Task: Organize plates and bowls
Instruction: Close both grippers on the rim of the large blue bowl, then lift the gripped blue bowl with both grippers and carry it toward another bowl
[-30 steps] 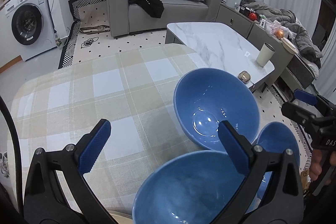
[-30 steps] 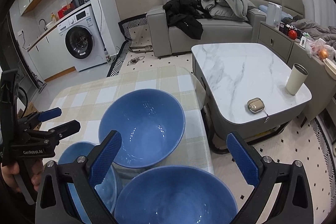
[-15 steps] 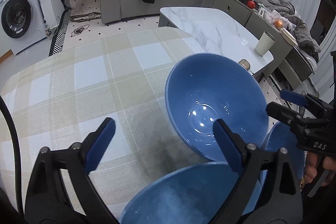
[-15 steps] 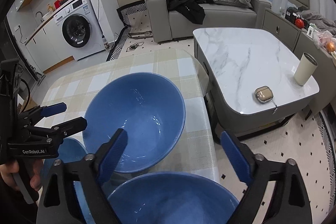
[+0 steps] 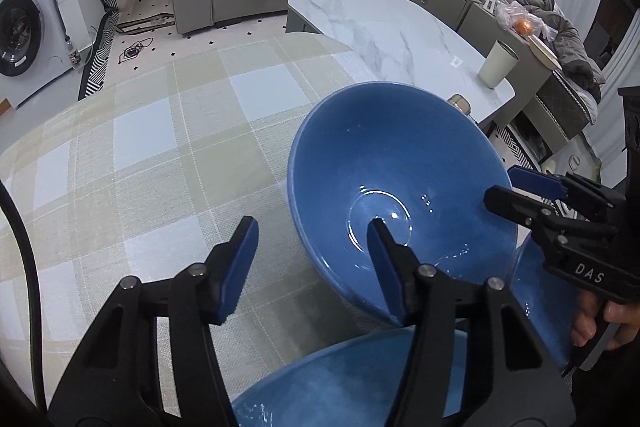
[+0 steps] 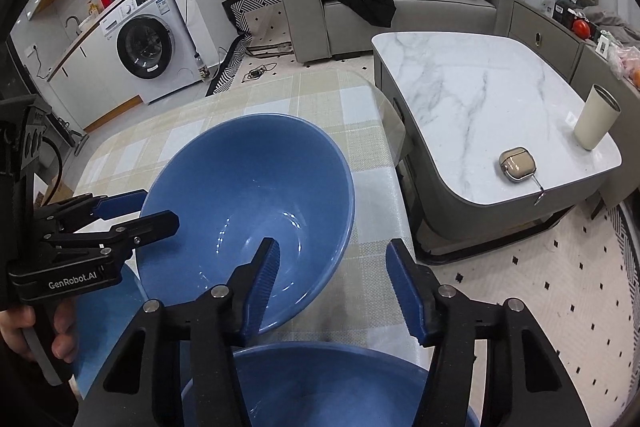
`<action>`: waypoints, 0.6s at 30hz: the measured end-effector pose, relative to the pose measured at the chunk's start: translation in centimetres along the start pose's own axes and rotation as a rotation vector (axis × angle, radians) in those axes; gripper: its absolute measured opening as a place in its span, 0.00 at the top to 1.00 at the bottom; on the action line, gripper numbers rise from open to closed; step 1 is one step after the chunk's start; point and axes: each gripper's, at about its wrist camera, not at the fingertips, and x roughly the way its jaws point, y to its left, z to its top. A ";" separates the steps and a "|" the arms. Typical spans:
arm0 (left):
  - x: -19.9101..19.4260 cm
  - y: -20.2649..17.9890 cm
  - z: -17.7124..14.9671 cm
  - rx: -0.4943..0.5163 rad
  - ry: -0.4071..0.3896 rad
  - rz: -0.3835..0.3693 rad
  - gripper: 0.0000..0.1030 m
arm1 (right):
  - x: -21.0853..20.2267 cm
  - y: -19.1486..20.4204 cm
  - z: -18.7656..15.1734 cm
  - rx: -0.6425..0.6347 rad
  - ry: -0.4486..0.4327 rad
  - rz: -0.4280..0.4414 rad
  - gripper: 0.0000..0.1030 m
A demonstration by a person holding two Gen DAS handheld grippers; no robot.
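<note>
While both hands have sunk toward the table [image 5: 168, 131] since a second ago, the jaws of each claw have been narrowing, and each now straddles an opposite side of the same big bowl [image 5: 400, 179]; the left gripper [image 5: 312, 259] has one finger inside the bowl and one outside over the checked cloth, with the wall between them; the right gripper [image 6: 332, 283] likewise has one finger inside and one outside, on the side nearest the marble table [image 6: 480, 99]. Neither pair of pads can be seen pressing on the wall yet, so I read both as still apart around the rim rather than clamped; a gap shows beside the outer pad in each wrist view. This looks like the start of a two-handed lift, probably to nest this bowl with another; that is a guess from the pose alone.

The big bowl sits on the cloth near the table's edge, tilted a little in both views, and is empty but for glints on its glaze; a near bowl [image 6: 320, 387] lies just below the grippers, also empty; a third bowl [image 5: 536, 291] shows partly behind the right gripper, its contents hidden. No plates appear in either view.

On the marble table stand a cup [image 6: 596, 123] and a small case [image 6: 516, 163], well apart from the bowls.
</note>
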 end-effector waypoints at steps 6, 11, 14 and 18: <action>0.7 -0.2 0.1 0.001 0.024 -0.011 0.63 | 0.4 0.3 0.0 -0.011 0.013 -0.003 0.61; 1.1 -0.3 0.2 0.014 0.033 -0.020 0.77 | 0.9 0.2 0.0 -0.002 0.023 0.003 0.73; 1.2 -0.4 0.3 0.024 0.029 -0.018 0.81 | 1.1 0.2 0.0 -0.007 0.026 0.006 0.80; 1.2 -0.5 0.3 0.032 0.023 -0.014 0.82 | 1.0 0.6 -0.1 -0.022 0.020 -0.009 0.81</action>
